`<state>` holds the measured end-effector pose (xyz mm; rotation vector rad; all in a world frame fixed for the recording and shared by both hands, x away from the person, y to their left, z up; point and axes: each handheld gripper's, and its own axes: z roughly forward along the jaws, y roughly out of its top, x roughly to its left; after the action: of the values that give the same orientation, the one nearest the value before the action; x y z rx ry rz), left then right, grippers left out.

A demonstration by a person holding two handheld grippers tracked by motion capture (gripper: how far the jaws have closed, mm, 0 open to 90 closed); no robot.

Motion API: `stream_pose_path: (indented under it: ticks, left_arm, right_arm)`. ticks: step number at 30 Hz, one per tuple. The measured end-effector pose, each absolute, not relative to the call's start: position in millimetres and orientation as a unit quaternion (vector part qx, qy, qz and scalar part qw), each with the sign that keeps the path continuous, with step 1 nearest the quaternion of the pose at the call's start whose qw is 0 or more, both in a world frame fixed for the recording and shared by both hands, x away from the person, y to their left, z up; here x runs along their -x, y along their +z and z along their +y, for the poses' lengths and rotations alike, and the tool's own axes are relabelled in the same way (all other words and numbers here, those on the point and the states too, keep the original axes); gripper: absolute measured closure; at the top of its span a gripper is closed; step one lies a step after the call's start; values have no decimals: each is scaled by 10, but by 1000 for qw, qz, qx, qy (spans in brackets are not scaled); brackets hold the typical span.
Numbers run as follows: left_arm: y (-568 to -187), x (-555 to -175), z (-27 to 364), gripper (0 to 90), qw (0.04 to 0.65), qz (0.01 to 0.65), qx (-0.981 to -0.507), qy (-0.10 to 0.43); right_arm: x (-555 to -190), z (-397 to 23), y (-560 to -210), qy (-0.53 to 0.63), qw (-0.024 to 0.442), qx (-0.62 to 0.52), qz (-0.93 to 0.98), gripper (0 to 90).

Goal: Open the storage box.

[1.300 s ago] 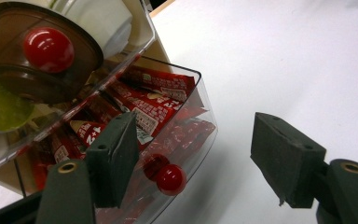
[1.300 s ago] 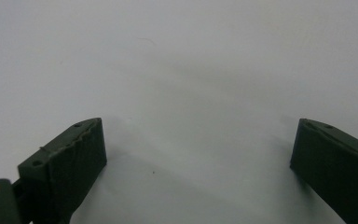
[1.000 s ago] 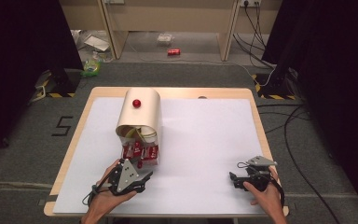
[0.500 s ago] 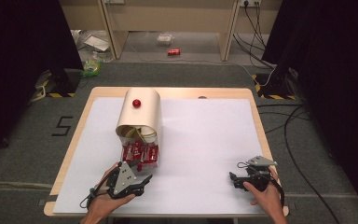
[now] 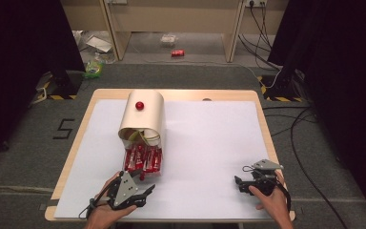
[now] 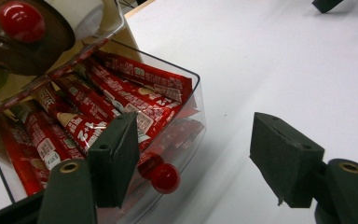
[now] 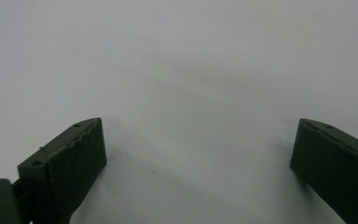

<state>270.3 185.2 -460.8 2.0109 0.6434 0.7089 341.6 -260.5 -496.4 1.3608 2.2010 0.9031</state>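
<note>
Worktop [image 5: 209, 143] carries a bread-bin-style box [image 5: 143, 117] at its left-centre, far half; a clear drawer [image 6: 186, 116] sticks out from the box toward the person, with snack packets [image 5: 143, 159] lying inside it. Left hand-held gripper [image 5: 140, 193] sits at the near-left edge just in front of the drawer, jaws spread apart, the drawer's knob [image 6: 165, 178] just beside its left jaw. Right hand-held gripper [image 5: 242, 183] rests at the near-right edge, well apart from the box, jaws spread over bare worktop.
</note>
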Motion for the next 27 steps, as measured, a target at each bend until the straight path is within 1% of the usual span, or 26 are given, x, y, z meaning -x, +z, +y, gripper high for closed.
stream_pose_path:
  ticks: [5,11,14,23,27]
  left_arm:
    - [-4616,-2651,1859,329,434,259,-815,283]
    - [-4658,-2592,1859,338,435,261,-822,258]
    - [-4658,-2541,1872,356,448,264,-819,242]
    - [-4730,-2475,1873,357,432,264,-830,232]
    - [-4707,-2467,1902,354,446,267,-821,237]
  right_arm:
    - [-3416,-2603,-4965,323,199,-487,787,38]
    - [-3416,-2604,-4964,323,199,-487,787,37]
    - [-3416,-2603,-4965,323,200,-487,787,38]
    - [-3416,-2603,-4965,323,200,-487,787,37]
    - [-3416,-2603,-4964,323,199,-487,787,37]
